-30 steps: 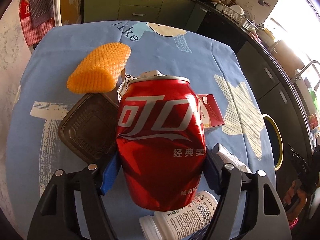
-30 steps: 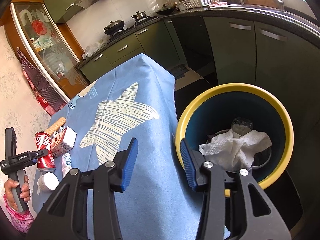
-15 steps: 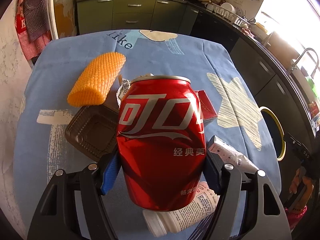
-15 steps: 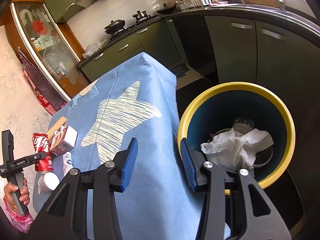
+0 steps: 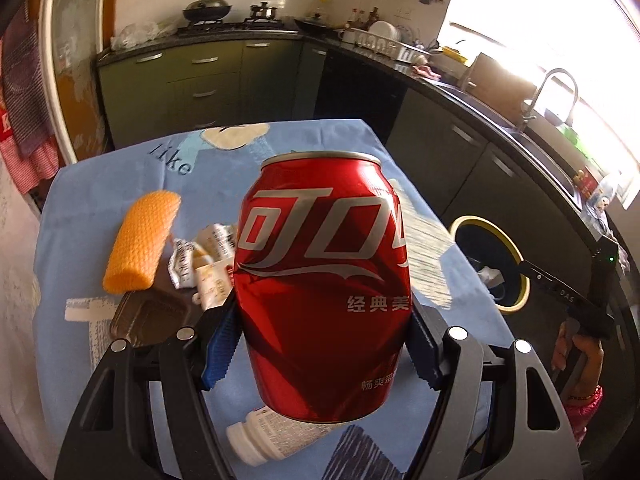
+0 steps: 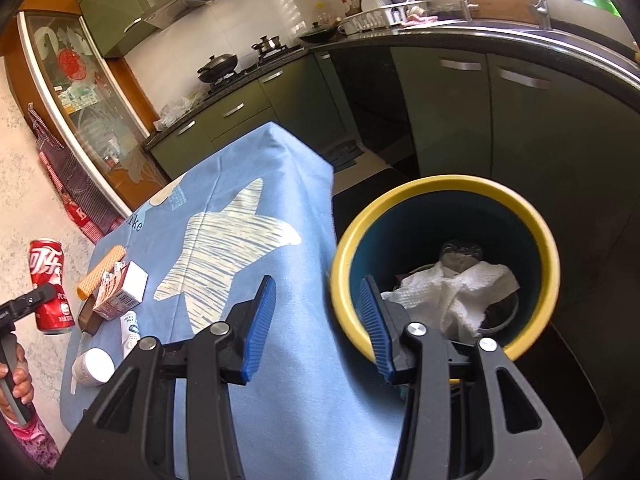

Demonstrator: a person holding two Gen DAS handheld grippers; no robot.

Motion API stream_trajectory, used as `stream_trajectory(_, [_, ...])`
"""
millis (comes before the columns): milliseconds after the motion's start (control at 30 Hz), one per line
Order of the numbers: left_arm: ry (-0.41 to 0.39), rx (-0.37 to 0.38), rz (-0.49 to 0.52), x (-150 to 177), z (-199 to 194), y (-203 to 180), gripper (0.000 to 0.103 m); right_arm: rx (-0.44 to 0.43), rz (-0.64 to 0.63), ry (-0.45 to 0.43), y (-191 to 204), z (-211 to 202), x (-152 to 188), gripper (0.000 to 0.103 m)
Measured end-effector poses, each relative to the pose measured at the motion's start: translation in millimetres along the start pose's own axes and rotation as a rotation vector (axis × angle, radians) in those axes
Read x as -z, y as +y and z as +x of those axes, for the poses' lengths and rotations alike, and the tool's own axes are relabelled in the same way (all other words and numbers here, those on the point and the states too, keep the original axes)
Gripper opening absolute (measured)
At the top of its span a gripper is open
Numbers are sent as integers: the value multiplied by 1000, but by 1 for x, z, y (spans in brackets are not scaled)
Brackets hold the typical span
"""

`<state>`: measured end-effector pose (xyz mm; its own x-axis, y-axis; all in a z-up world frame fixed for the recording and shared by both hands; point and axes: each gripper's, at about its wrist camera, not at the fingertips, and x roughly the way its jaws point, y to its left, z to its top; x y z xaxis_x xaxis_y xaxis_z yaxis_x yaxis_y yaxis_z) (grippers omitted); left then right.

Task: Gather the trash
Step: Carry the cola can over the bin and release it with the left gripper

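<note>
The red can (image 5: 324, 288) is pinched upright above the desk (image 5: 352, 148) by the left gripper (image 5: 320, 344); the right gripper (image 6: 316, 324) is held spread beside the yellow-rimmed bin (image 6: 544, 236).

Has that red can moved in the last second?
Yes. In the right wrist view the can, clamped in the left gripper, has risen off the table and now hangs clear of the pill bottle beside it.
</note>
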<state>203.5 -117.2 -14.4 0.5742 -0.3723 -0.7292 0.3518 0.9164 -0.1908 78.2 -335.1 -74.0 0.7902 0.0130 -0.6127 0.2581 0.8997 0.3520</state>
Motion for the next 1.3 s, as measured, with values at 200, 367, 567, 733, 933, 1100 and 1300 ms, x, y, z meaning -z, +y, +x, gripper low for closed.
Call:
stream_trajectory(200, [-7,111,130,-26,10,-64,71,92,59,-62,-35,-28,7,42])
stream_trajectory(367, [13,220,214,-43,31,-128,71,139,138,-102,-75,-49,16,42])
stream_trajectory(567, [66,332,289,-54,78,-211,71,158,195,-121,-107,-65,28,42])
stream_trajectory(733, [141,397,307,-61,138,-270,71,164,224,-130,-121,-73,36,44])
stream_trajectory(933, [138,361,332,-67,185,-306,85,152,240,-131,-128,-74,39,46])
stream_trajectory(1100, [87,355,320,-67,154,-297,88,146,238,-123,-127,-70,38,47])
stream_trajectory(1300, [-38,332,293,-63,81,-250,94,128,216,-99,-116,-58,36,47])
